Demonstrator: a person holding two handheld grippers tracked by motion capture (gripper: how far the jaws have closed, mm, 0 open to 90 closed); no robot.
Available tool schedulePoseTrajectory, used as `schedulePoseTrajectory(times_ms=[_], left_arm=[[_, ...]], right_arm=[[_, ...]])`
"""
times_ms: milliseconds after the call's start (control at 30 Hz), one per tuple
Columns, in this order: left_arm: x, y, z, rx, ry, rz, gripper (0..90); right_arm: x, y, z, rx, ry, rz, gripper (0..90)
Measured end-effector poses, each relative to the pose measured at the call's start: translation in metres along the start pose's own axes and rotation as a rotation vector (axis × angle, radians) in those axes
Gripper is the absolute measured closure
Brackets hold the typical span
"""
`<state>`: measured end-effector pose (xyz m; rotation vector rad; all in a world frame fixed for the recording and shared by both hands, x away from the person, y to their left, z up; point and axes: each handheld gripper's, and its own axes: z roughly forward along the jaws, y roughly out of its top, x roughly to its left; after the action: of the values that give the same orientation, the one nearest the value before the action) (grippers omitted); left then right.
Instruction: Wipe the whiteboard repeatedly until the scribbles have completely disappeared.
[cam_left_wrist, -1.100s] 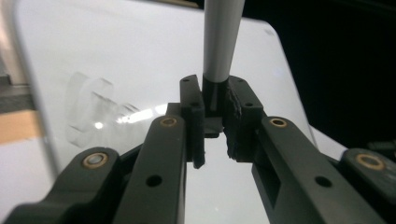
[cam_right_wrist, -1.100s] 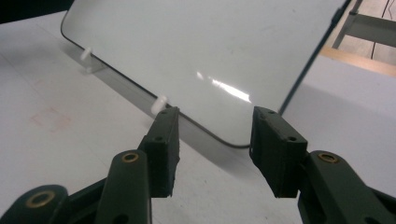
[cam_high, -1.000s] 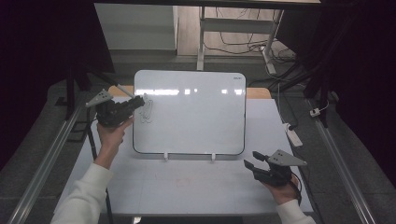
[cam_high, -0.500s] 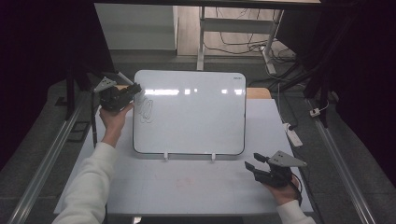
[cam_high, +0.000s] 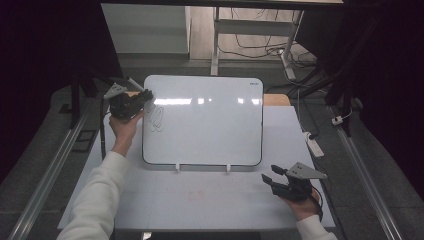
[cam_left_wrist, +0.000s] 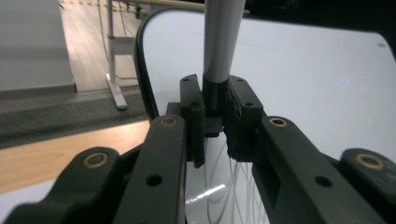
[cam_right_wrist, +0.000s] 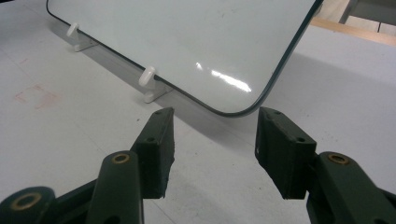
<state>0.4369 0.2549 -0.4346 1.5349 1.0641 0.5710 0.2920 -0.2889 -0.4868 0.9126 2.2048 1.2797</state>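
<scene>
Marker (cam_left_wrist: 221, 39): grey-white barrel with a black end, clamped between the closed pads of the left gripper (cam_left_wrist: 215, 109). It is seen in the left gripper view standing up from the jaws toward the top edge of the picture, with the board behind it. In the high view the left gripper (cam_high: 131, 101) is held at the upper left corner of the whiteboard (cam_high: 210, 125), and a pale barrel is seen projecting up and to the left of it.

Whiteboard: white, glossy, dark-edged, rounded corners; propped at a tilt on the table (cam_high: 165, 200), its lower edge caught by two small white clips (cam_high: 176, 166). Thin looping pen strokes (cam_high: 156, 117) are noted near its left edge, just beside the left gripper; the same lines are seen below the jaws in the left gripper view.

Right gripper (cam_high: 276, 181): held low at the near right of the table, well apart from the marker, jaws parted about halfway with nothing between them. In the right gripper view its pads (cam_right_wrist: 158, 149) are seen hovering over bare table, pointed at the board's lower corner (cam_right_wrist: 243, 109).

Table: white surface with a faint reddish mark (cam_high: 196, 195) in front of the board.
</scene>
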Motion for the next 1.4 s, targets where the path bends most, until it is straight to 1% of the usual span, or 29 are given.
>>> schedulePoseTrajectory(times_ms=[33, 67, 133, 167, 200, 233, 300, 333, 367, 400, 467, 567, 600, 633, 667, 700, 800, 833, 867, 933, 1033, 1100, 1133, 1200, 1233, 1267, 1300, 1367, 1400], left_arm=[[-0.004, -0.002, 0.001, 0.011, -0.003, 0.030, 77.8], [-0.009, -0.004, 0.002, 0.018, -0.016, 0.051, 77.8], [-0.019, -0.007, 0.006, 0.031, -0.037, 0.081, 77.8], [-0.022, -0.006, 0.008, 0.036, -0.040, 0.096, 77.8], [-0.024, -0.005, 0.008, 0.034, -0.026, 0.109, 77.8], [-0.023, -0.002, 0.008, 0.024, -0.005, 0.109, 77.8], [-0.014, 0.003, 0.005, 0.006, 0.030, 0.072, 77.7], [-0.010, 0.004, 0.003, 0.002, 0.042, 0.059, 77.8], [-0.009, 0.004, 0.002, 0.005, 0.044, 0.054, 77.8], [-0.010, 0.003, 0.002, 0.013, 0.042, 0.064, 77.8], [-0.017, -0.003, 0.003, 0.030, 0.028, 0.097, 77.8], [-0.031, -0.010, 0.008, 0.042, -0.014, 0.122, 77.8], [-0.035, -0.010, 0.010, 0.046, -0.019, 0.136, 77.8], [-0.037, -0.008, 0.011, 0.045, -0.012, 0.152, 77.8], [-0.036, -0.006, 0.012, 0.042, 0.001, 0.157, 77.8], [-0.032, -0.003, 0.010, 0.034, 0.018, 0.146, 77.8], [-0.014, 0.001, 0.003, 0.008, 0.054, 0.083, 77.8], [-0.011, 0.001, 0.001, 0.005, 0.053, 0.072, 77.8], [-0.010, -0.001, 0.000, 0.007, 0.045, 0.070, 77.8], [-0.015, -0.006, 0.001, 0.018, 0.022, 0.086, 77.8], [-0.027, -0.013, 0.007, 0.031, -0.021, 0.119, 77.7], [-0.030, -0.009, 0.010, 0.028, -0.012, 0.136, 77.7], [-0.028, -0.006, 0.009, 0.023, 0.002, 0.136, 77.7], [-0.020, 0.000, 0.007, 0.009, 0.028, 0.104, 77.7], [-0.016, 0.002, 0.006, 0.008, 0.026, 0.087, 77.8], [-0.015, 0.001, 0.005, 0.010, 0.019, 0.078, 77.7], [-0.017, -0.001, 0.006, 0.018, 0.005, 0.082, 77.7], [-0.026, -0.009, 0.008, 0.033, -0.019, 0.115, 77.7], [-0.029, -0.012, 0.009, 0.038, -0.024, 0.128, 77.7]], right_arm=[[0.000, 0.000, 0.000, -0.001, -0.001, -0.001, 47.1], [0.000, 0.000, 0.000, -0.002, 0.001, 0.001, 47.1], [0.000, -0.001, 0.000, -0.001, 0.002, 0.002, 47.1], [0.000, -0.001, 0.000, 0.002, 0.000, 0.002, 47.1], [0.000, -0.001, 0.000, 0.004, -0.001, 0.002, 47.1], [0.000, -0.001, 0.000, 0.006, -0.004, 0.000, 47.0], [0.000, -0.001, -0.001, 0.004, -0.009, 0.000, 47.0], [0.000, -0.001, -0.001, 0.002, -0.011, 0.003, 47.0], [0.000, 0.000, -0.002, -0.002, -0.012, 0.003, 47.0], [0.000, 0.000, -0.002, -0.005, -0.011, 0.002, 47.0], [0.001, 0.001, -0.002, -0.007, -0.007, 0.000, 47.0], [0.002, 0.000, -0.001, -0.001, -0.002, -0.005, 46.9], [0.002, -0.001, 0.000, 0.004, -0.003, -0.006, 46.8], [0.002, -0.001, 0.000, 0.007, -0.006, -0.006, 46.7], [0.001, -0.001, 0.000, 0.006, -0.010, -0.005, 46.7], [0.001, -0.001, -0.001, 0.006, -0.013, -0.002, 46.7], [0.000, 0.000, -0.003, -0.003, -0.017, 0.003, 46.7], [0.000, 0.000, -0.003, -0.005, -0.016, 0.003, 46.7], [0.000, 0.000, -0.003, -0.005, -0.015, 0.001, 46.7], [0.001, 0.000, -0.002, -0.002, -0.011, -0.003, 46.7], [0.002, -0.002, 0.001, 0.011, -0.005, -0.006, 46.6], [0.002, -0.002, 0.002, 0.016, -0.009, -0.008, 46.4], [0.001, -0.002, 0.002, 0.016, -0.014, -0.008, 46.4], [0.000, -0.003, 0.000, 0.014, -0.024, -0.004, 46.0], [-0.002, -0.003, -0.001, 0.013, -0.030, 0.000, 45.9], [-0.003, -0.004, -0.002, 0.012, -0.035, 0.005, 46.0], [-0.004, -0.004, -0.004, 0.010, -0.039, 0.009, 45.9], [-0.007, -0.006, -0.006, 0.010, -0.046, 0.014, 45.5], [-0.008, -0.007, -0.006, 0.011, -0.047, 0.016, 45.5]])
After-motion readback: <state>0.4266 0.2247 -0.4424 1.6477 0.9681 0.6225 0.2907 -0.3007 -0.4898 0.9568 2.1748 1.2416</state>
